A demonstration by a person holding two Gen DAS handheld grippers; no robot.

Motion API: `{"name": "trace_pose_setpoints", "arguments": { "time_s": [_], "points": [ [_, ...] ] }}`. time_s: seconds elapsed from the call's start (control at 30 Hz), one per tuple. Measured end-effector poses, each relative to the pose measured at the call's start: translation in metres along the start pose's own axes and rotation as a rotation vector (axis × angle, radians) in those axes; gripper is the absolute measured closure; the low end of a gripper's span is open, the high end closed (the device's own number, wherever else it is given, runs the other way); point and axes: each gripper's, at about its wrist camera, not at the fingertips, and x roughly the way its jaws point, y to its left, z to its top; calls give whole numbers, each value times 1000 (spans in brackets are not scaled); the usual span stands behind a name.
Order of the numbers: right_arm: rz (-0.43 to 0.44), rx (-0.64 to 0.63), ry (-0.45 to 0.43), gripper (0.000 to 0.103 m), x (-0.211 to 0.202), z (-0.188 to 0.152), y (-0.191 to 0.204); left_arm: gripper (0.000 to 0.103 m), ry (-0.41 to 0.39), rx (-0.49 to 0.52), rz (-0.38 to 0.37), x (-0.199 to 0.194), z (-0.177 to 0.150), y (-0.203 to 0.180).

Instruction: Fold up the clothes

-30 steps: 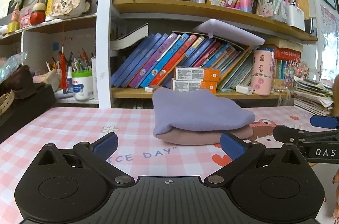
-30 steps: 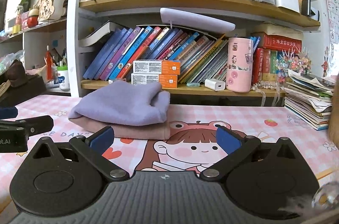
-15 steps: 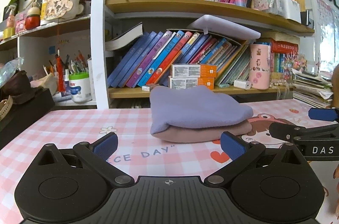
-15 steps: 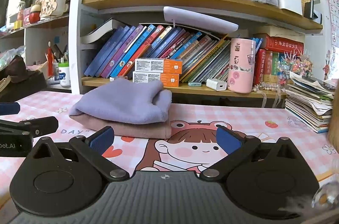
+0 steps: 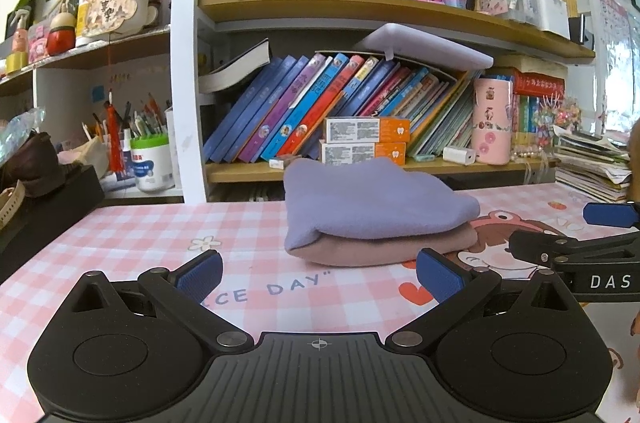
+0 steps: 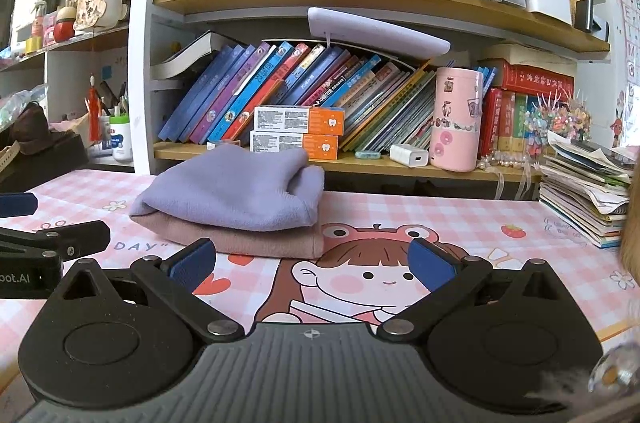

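- The left gripper [image 5: 319, 275] sits low over the tablecloth [image 5: 140, 235], jaws spread wide with nothing between the blue pads [image 5: 199, 275].
- A folded purple garment [image 5: 372, 201] lies on top of a folded pink garment [image 5: 384, 249], on the tablecloth ahead of the gripper and apart from it.
- The right gripper [image 5: 576, 243] enters from the right edge, near the stack; its jaw gap cannot be judged.
- A bookshelf [image 5: 360, 7] stands behind the table.
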Motion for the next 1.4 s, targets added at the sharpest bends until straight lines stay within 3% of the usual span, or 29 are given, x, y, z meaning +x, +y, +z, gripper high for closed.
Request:
{"name": "trace_pose_setpoints", "arguments": {
  "time_s": [0.63, 1.4],
  "points": [
    [0, -14, 52, 0, 9, 0, 2, 0, 54, 1, 19, 9, 0, -1],
    [1, -6, 58, 0, 9, 0, 1, 0, 54, 10, 18, 9, 0, -2]
  ]
}}
